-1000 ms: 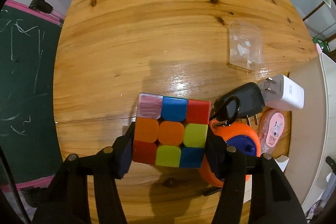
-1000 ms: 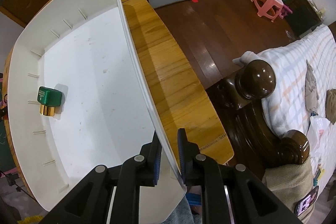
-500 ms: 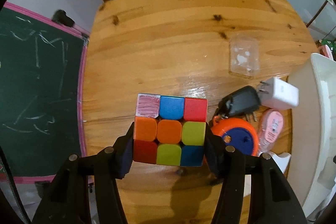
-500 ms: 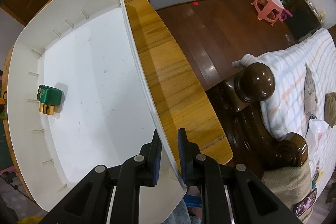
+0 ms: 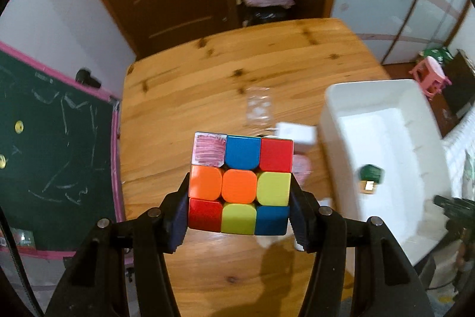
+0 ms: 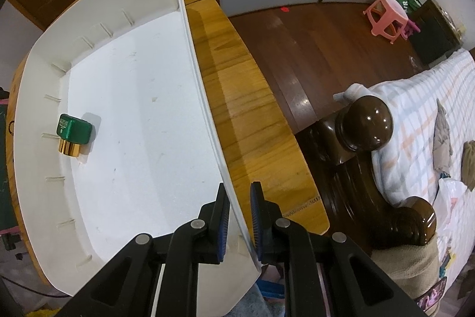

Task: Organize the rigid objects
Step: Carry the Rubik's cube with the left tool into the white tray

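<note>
The table is sitting farther below the left camera than a second ago, and the white bin, earlier only an edge at the right, is now showing almost whole. The cube is riding well above the wood (colours mixed, one corner sticker scribbled pink). The green bottle is lying in the bin just as before. The left gripper is standing about half open, both pads pressing the cube's sides. The right gripper is staying nearly closed, pinching the bin's wall.
</note>
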The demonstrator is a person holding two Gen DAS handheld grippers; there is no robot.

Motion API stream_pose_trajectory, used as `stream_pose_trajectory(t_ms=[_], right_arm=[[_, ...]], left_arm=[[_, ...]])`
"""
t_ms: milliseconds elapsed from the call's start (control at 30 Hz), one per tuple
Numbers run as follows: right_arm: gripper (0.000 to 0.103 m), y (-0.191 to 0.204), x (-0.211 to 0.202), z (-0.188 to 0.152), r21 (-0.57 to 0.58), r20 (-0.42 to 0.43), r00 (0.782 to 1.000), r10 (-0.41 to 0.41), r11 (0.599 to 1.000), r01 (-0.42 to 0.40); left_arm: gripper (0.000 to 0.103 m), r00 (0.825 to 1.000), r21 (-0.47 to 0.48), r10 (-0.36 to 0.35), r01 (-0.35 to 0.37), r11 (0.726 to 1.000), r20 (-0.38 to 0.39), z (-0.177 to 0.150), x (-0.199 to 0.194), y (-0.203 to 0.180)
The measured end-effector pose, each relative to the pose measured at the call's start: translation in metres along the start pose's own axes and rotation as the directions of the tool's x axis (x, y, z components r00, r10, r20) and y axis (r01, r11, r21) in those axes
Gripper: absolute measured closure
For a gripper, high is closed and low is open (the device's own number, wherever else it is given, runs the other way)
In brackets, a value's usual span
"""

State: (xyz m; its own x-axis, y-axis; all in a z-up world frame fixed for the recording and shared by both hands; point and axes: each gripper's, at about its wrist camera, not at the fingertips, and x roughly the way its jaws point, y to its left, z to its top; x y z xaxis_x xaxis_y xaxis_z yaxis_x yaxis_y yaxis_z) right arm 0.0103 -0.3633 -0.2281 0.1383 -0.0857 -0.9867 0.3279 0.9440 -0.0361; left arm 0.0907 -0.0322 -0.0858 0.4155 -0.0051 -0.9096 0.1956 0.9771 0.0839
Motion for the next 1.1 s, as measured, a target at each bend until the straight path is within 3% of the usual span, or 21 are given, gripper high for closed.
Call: stream_pose_trajectory(t_ms=[233,567,800,1100], right_arm=[[0.091,-0.003,0.001,0.000,-0.006,0.012,1.000,0.028,1.000,-0.028],[0.092,-0.002,0.001,0.000,-0.043,0.020,0.999,0.039,0.998,-0.038],[0.094,-0.007,0.002,0.000,-0.049,0.013,0.997,0.081,0.996,-0.080],[0.096,-0.010,0.004,0.001,-0.061,0.007,0.992,0.126,0.990,-0.125]], left_arm=[[0.042,0.996,0.100,-0.084,0.080,0.992,0.041,0.010,-0.031,-0.062],[0.042,0.986,0.233,-0.166,0.160,0.959,0.007,0.036,-0.012,-0.160],[0.042,0.989,0.273,-0.140,0.147,0.951,-0.042,0.046,0.028,-0.208],[0.042,0.990,0.258,-0.063,0.093,0.962,-0.123,0.046,0.093,-0.242]])
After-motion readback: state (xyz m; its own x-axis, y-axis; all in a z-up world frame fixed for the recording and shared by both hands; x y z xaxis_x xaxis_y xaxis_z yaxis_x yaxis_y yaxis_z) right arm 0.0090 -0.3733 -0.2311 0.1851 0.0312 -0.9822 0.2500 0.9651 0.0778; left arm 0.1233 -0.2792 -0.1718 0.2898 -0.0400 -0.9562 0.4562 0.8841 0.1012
